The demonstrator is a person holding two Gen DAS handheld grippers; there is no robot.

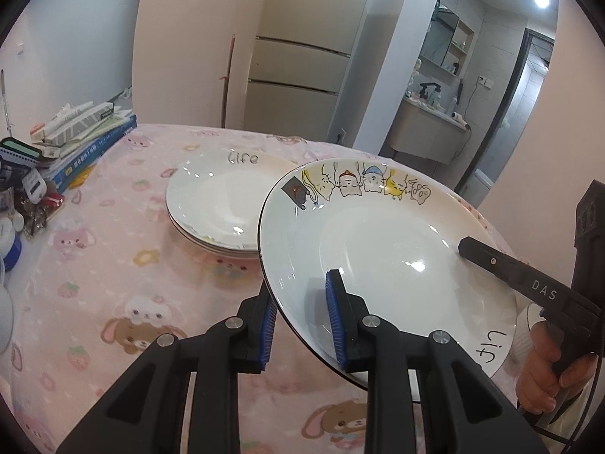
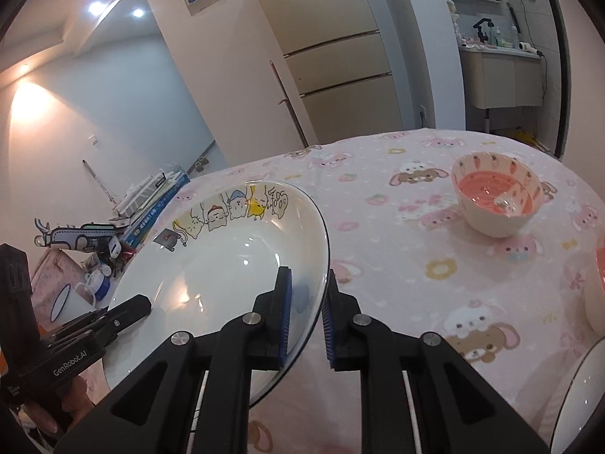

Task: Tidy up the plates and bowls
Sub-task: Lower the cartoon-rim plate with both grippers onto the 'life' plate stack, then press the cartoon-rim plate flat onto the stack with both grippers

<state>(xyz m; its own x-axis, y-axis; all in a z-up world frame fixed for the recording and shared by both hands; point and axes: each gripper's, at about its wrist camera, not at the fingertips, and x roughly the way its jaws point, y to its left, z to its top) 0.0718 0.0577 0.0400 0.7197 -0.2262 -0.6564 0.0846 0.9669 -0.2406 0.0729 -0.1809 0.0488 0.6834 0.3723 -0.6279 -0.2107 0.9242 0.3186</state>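
Note:
A white plate with cartoon cats on its rim (image 1: 382, 249) is held in the air above the pink tablecloth (image 1: 113, 265). My left gripper (image 1: 302, 291) is shut on its near left rim, one pad on top and one underneath. My right gripper (image 2: 306, 295) is shut on the opposite rim of the same plate (image 2: 227, 265). Its black finger (image 1: 491, 261) shows in the left wrist view. A stack of white plates marked "Life" (image 1: 223, 204) sits on the table just behind and left of the held plate. A pink bowl with a carrot pattern (image 2: 495, 196) stands to the right.
Books and clutter (image 1: 75, 140) are piled at the table's left edge. Another white plate's rim (image 2: 582, 397) and a pink dish's edge (image 2: 599, 283) show at the right edge of the right wrist view. A fridge and a bathroom doorway lie beyond the table.

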